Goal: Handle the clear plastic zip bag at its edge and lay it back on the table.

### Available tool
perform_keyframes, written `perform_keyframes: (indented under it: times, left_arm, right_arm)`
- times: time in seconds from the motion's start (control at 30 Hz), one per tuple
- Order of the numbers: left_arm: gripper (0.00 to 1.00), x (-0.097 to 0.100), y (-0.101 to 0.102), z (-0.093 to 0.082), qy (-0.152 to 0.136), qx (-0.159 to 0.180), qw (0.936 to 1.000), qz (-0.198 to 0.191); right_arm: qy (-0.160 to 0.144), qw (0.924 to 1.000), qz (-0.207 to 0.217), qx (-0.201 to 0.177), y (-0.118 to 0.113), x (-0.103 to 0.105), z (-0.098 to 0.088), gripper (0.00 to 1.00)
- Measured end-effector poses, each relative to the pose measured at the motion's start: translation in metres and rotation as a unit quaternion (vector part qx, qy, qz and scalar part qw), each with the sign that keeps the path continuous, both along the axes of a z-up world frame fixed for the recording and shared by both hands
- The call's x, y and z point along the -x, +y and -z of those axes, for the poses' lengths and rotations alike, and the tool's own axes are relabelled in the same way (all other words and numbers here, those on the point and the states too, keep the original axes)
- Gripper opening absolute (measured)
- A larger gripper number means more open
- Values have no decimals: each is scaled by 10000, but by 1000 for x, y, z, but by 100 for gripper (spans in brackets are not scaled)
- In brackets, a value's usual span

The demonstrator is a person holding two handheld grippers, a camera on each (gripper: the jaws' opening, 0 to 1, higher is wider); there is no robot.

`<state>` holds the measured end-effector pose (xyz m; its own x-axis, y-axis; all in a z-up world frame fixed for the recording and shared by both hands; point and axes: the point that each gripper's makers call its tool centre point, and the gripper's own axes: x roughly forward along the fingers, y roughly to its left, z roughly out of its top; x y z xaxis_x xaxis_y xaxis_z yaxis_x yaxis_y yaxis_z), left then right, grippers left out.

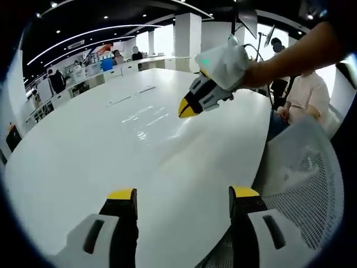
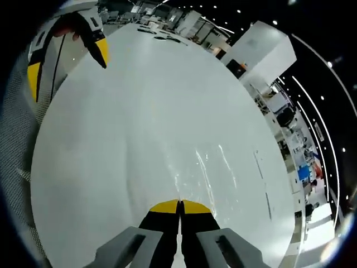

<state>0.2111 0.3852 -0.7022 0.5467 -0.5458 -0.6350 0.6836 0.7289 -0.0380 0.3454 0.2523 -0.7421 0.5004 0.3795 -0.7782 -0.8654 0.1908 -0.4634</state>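
The clear plastic zip bag (image 1: 146,118) lies flat on the white table (image 1: 83,162), showing mostly as glints and creases. In the right gripper view the bag (image 2: 205,167) spreads out just ahead of my right gripper (image 2: 179,205), whose yellow-tipped jaws are shut at its near edge, with creases running to the tips. Seen from the left gripper view, the right gripper (image 1: 186,109) reaches in from the upper right, tips closed at the bag's right edge. My left gripper (image 1: 183,194) hovers open over the near table, well short of the bag; it also appears open as the left gripper (image 2: 67,64).
A mesh chair back (image 1: 312,184) stands beside the table's right edge, and a seated person (image 1: 309,89) is beyond it. A few flat items (image 2: 162,36) lie at the table's far end. Office desks and people line the background.
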Motion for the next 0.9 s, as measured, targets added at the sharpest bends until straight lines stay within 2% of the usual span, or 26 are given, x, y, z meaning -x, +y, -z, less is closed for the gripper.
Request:
perform_keyframes:
  times: [0.27,0.47,0.7,0.83,0.9]
  left_arm:
    - [64,-3,6,1,-4,-67,10000,-32]
    - [64,-1,6,4,41,-129,9999,9]
    - [64,1,2,6,60,-151,9998,93]
    - [64,2,0,5,60,-149,9998,111]
    - [64,2,0,6,64,-141,9998,111]
  right_arm:
    - [91,9996,216,-166,2,-9,2,0]
    - [300,9990,232,-231,0,-5,11,2]
    - [671,9949,462,-600,-3,5,16,7]
    - [709,9925,630,-774,-5,6,15,8]
    - [785,9907,701,-862,-4,7,15,13]
